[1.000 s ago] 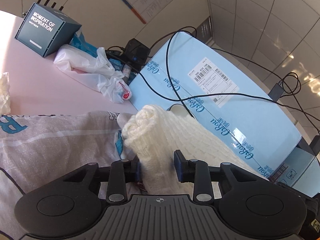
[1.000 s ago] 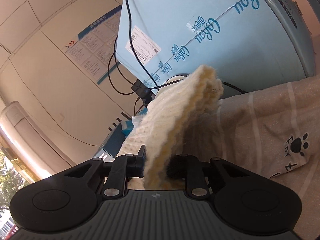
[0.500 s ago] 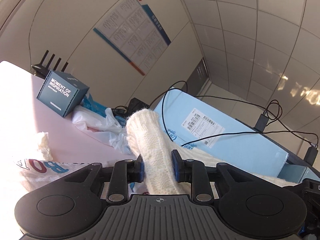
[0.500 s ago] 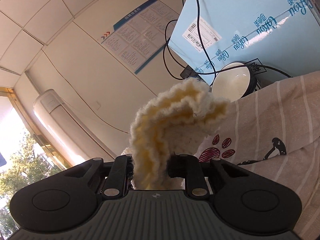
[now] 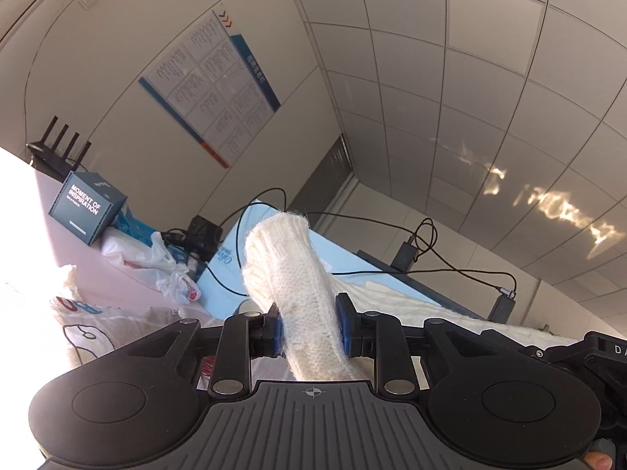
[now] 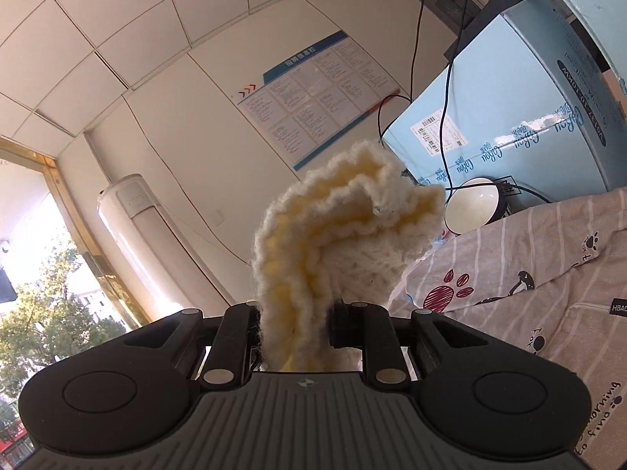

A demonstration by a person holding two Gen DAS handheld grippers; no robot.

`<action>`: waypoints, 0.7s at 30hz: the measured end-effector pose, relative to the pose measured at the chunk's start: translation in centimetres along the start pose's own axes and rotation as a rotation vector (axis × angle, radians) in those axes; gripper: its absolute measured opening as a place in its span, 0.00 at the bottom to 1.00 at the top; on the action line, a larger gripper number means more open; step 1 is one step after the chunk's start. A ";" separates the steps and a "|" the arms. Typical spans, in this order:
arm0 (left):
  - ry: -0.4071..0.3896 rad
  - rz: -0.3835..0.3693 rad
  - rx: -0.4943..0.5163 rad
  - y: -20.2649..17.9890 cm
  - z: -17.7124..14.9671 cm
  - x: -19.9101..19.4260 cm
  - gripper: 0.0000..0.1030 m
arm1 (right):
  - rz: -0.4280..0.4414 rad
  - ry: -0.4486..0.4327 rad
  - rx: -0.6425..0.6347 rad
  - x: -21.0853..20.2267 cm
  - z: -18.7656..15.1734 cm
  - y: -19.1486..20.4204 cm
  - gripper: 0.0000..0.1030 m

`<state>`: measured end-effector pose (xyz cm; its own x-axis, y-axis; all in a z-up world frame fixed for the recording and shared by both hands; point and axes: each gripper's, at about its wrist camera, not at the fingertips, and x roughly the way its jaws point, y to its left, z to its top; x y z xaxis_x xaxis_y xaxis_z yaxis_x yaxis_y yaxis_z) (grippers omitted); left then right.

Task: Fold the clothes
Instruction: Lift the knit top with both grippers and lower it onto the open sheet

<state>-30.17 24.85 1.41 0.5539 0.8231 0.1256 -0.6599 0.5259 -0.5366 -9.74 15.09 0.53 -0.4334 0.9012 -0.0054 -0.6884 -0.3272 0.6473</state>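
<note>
A cream knitted sweater (image 5: 290,270) is held up in the air by both grippers. My left gripper (image 5: 309,327) is shut on a bunched part of it, and the knit stretches away to the right (image 5: 411,305). My right gripper (image 6: 294,327) is shut on another bunched edge of the sweater (image 6: 333,235), which sticks up above the fingers. A printed striped garment (image 6: 529,286) with paw marks lies on the table below, and shows in the left wrist view (image 5: 98,329) too.
A light blue carton (image 6: 509,117) with black cables stands behind. A white bowl (image 6: 474,207) sits in front of it. A dark box (image 5: 88,207), plastic bags (image 5: 149,254) and a router (image 5: 58,149) are on the pink table (image 5: 78,258).
Both grippers have risen with the sweater and tilted upward; the views now show more wall and ceiling. The sweater is lifted off the printed garment.
</note>
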 end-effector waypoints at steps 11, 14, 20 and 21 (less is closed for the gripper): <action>0.098 -0.118 0.050 -7.2 -3.2 -2.8 0.23 | -0.080 -0.119 -0.014 -12.3 -1.1 1.2 0.17; 0.134 -0.158 0.062 -9.1 -5.0 -3.4 0.23 | -0.110 -0.153 -0.021 -15.5 -1.6 1.0 0.18; 0.257 -0.220 0.081 -12.4 -9.4 -2.5 0.23 | -0.205 -0.209 -0.014 -21.5 -2.4 -1.1 0.18; 0.276 -0.224 0.084 -12.8 -9.9 -2.3 0.23 | -0.222 -0.219 -0.006 -22.4 -2.5 -1.6 0.18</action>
<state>-17.93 14.12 -0.31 0.7980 0.6027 -0.0034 -0.5397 0.7121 -0.4490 -0.37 -5.26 -2.32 -0.1370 0.9904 0.0185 -0.7562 -0.1166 0.6439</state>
